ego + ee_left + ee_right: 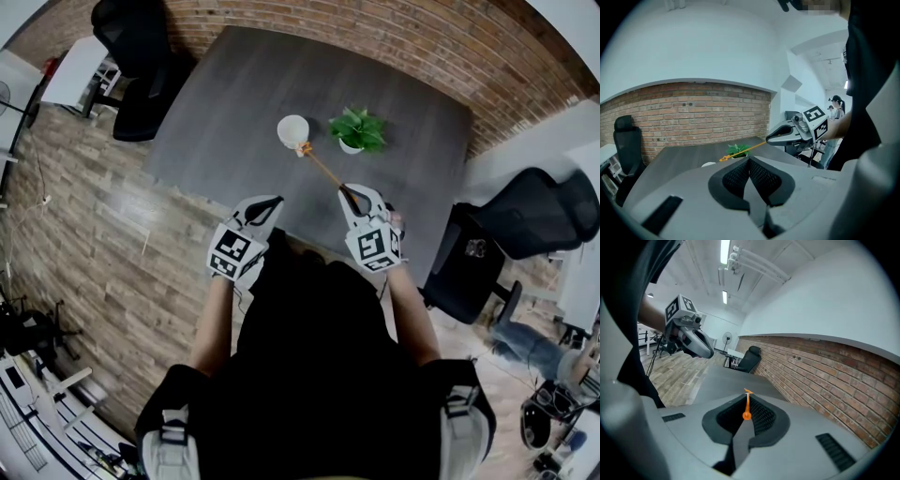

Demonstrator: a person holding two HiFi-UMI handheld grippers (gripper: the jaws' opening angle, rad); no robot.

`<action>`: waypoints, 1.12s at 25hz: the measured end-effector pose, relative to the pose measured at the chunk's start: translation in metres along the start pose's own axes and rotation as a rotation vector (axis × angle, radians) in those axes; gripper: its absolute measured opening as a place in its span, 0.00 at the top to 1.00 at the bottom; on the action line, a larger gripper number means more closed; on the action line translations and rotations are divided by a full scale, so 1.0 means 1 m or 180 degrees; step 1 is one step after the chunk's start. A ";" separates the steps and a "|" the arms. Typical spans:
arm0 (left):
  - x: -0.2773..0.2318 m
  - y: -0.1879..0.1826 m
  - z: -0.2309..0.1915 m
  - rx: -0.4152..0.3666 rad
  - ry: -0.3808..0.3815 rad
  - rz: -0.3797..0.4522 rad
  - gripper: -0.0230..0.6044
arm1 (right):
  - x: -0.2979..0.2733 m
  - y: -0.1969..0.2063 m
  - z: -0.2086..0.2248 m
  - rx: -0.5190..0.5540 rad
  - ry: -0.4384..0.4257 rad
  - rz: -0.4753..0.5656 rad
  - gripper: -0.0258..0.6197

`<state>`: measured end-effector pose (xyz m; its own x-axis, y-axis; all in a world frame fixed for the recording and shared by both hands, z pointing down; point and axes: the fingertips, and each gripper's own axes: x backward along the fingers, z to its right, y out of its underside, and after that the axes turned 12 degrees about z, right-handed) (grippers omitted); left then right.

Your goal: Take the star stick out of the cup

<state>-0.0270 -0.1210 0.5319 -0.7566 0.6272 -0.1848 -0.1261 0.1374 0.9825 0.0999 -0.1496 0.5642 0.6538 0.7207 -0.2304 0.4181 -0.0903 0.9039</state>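
Over the table (234,103), right gripper (349,195) clamps thin orange star stick (323,169), its star tip beside the white cup (292,130); left gripper (267,204) clenched, empty.

1. In the left gripper view the cup (708,164) is a white sliver behind the left gripper (750,165).
2. In head view the star stick (326,172) has a tip too small to read (an orange blob).
3. Its held end vanishes inside the right gripper (747,401), jaws closed.
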 end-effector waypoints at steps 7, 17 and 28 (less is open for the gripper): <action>0.000 0.001 0.006 -0.0037 0.0023 -0.0023 0.96 | 0.005 0.000 -0.002 -0.0018 -0.0005 0.0006 0.94; 0.007 -0.002 0.003 -0.0073 -0.0020 -0.0021 0.96 | 0.002 -0.003 -0.006 -0.0039 -0.0015 0.0042 0.94; 0.019 0.000 0.002 -0.0052 -0.0070 -0.0002 0.96 | -0.001 -0.011 -0.013 -0.0049 -0.0024 0.0088 0.94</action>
<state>-0.0402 -0.1070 0.5281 -0.7423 0.6438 -0.1858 -0.1371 0.1255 0.9826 0.0870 -0.1406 0.5590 0.6696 0.7130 -0.2080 0.3902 -0.0995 0.9153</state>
